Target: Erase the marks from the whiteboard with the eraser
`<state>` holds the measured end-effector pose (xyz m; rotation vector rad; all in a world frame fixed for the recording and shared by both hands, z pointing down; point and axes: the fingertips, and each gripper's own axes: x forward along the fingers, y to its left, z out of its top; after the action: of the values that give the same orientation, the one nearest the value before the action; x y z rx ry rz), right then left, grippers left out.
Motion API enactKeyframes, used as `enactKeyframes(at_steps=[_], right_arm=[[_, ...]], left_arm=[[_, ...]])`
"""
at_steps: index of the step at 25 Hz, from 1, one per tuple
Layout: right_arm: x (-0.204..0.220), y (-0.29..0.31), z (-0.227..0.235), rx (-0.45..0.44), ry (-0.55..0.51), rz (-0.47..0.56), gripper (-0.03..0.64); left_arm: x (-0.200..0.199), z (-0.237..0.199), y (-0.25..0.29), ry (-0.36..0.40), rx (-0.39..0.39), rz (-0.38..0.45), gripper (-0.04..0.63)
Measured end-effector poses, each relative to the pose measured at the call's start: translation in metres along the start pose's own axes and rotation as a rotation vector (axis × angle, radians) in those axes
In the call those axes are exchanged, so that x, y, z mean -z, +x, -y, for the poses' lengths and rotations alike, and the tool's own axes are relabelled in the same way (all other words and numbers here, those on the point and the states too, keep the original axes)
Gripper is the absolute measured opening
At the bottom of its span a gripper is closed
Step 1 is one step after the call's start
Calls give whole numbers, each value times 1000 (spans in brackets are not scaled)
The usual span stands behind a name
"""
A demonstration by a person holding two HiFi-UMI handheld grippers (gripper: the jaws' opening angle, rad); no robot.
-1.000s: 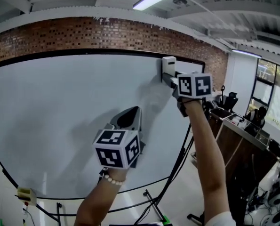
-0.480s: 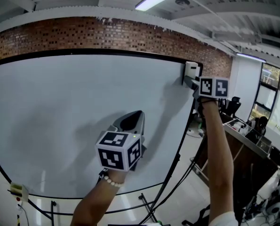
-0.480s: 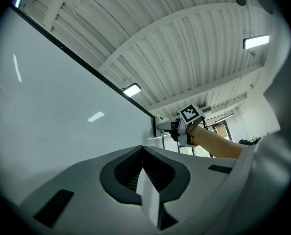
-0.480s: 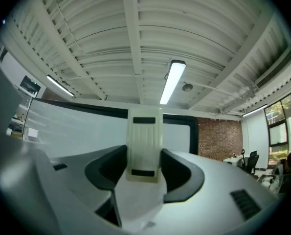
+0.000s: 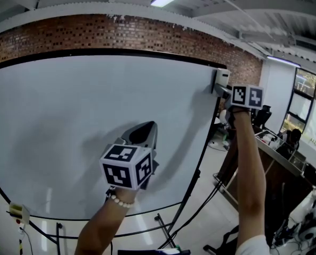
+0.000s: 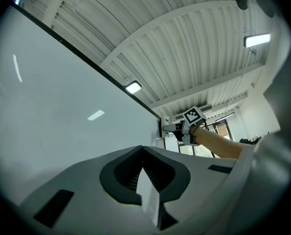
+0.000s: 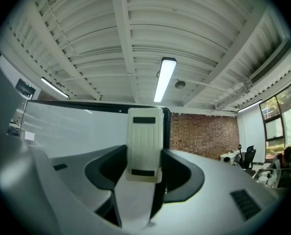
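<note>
The whiteboard is cut off at its left end by the head view's edge. Its stand legs run out of the bottom edge. The lower part of the eraser is hidden behind the right hand-held gripper and its marker cube. Whether the eraser's face touches the board cannot be told. A small yellowish object at lower left is too small to identify. The rear of the left hand-held gripper is hidden by its own cube.

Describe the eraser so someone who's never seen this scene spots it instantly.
Start at the big whiteboard under the brick wall and go to its top right corner. There the right gripper clamps the eraser in its jaws: a small cream ribbed block with a dark slot at each end, unlike the empty left gripper lower down.
</note>
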<state>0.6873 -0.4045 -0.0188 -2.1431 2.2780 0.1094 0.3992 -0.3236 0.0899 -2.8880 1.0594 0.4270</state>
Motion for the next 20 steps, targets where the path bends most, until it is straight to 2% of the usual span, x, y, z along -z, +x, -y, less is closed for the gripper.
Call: enactKeyframes(at_steps=[14,20], right_arm=[[88,-7,3,-27,54,-57,247],[92,-9,-13,-56,64,-49,247]], left_arm=[[21,-12,-15,-30,-45,-24,2],[26,-15,-24,-41,-62,-36,2]])
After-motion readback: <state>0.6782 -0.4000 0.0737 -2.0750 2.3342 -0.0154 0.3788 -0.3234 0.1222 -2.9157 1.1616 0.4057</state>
